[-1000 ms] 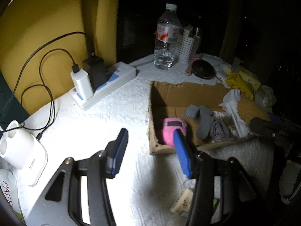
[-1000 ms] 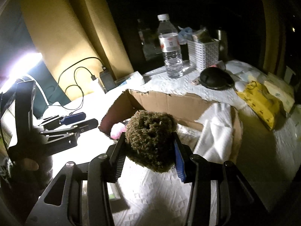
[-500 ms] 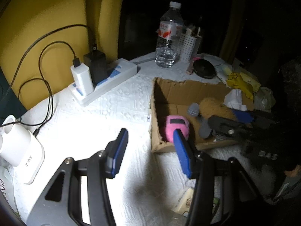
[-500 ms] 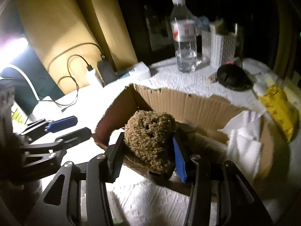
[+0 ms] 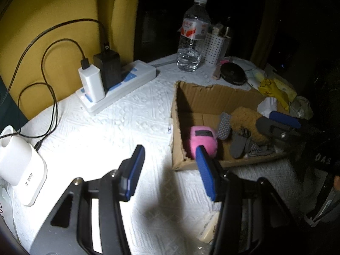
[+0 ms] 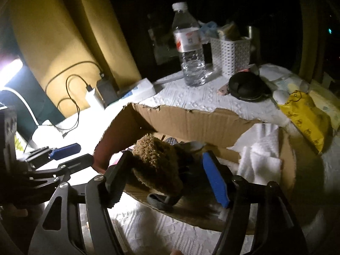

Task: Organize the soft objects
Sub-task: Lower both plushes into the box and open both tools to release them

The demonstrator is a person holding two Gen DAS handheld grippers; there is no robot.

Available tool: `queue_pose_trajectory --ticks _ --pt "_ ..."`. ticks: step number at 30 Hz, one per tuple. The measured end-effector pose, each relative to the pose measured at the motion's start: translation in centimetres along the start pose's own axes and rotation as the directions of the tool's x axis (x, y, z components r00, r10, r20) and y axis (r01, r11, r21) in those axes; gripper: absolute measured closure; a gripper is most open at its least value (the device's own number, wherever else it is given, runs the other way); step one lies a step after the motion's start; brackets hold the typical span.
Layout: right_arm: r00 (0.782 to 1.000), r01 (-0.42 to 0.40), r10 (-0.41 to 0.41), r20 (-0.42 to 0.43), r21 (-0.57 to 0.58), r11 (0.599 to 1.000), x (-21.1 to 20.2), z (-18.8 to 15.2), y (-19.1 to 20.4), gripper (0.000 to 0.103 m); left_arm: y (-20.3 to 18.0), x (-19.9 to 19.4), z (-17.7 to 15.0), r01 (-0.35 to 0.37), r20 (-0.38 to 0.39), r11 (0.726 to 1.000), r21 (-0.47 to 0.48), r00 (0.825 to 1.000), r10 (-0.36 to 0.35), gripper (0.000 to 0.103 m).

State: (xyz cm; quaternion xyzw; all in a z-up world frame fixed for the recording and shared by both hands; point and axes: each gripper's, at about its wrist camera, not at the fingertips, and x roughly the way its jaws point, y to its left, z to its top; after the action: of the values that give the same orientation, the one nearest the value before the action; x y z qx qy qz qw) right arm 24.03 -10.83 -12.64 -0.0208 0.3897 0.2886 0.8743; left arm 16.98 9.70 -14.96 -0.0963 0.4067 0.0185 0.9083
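A torn cardboard box (image 5: 212,93) sits on the white table cover. Inside it lie a pink soft toy (image 5: 201,138), grey socks (image 5: 240,142) and a brown fuzzy plush (image 5: 244,119). My right gripper (image 6: 167,159) reaches over the box's front edge (image 6: 187,123); its jaws are spread wide and the brown plush (image 6: 157,161) rests inside the box against the left finger, no longer squeezed. It also shows in the left wrist view (image 5: 278,121). My left gripper (image 5: 170,159) is open and empty over the table, left of the box.
A power strip with chargers and cables (image 5: 112,82) lies at the back left. A water bottle (image 5: 191,36) and white basket (image 5: 214,46) stand behind the box. A black round object (image 5: 232,73), yellow packet (image 6: 303,110), white cloth (image 6: 261,157) and white device (image 5: 19,165) are around.
My right gripper carried the brown plush forward and down into the box, then spread its jaws off it. My left gripper stayed open and nearly still.
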Motion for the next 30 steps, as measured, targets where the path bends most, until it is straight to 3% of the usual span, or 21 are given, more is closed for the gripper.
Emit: queue_pose_trajectory --ticks 5,9,19,30 --pt "0.999 -0.034 0.034 0.017 0.018 0.999 -1.0 -0.2 -0.4 0.032 0.0 0.0 0.1 0.001 0.000 1.000 -0.001 1.000 -0.001 0.051" --pt "1.000 -0.002 0.002 0.025 0.001 1.000 -1.3 -0.1 -0.3 0.032 -0.1 -0.1 0.1 0.003 0.002 1.000 0.005 1.000 -0.003 0.051" --pt "0.990 0.073 -0.081 -0.112 -0.076 0.994 3.6 -1.5 0.8 0.032 -0.3 -0.2 0.1 0.004 0.001 1.000 0.008 1.000 -0.004 0.051" --pt "0.993 0.088 -0.093 -0.068 -0.063 0.994 1.7 -1.1 1.1 0.032 -0.8 -1.0 0.1 0.002 0.011 1.000 0.020 1.000 -0.002 0.051"
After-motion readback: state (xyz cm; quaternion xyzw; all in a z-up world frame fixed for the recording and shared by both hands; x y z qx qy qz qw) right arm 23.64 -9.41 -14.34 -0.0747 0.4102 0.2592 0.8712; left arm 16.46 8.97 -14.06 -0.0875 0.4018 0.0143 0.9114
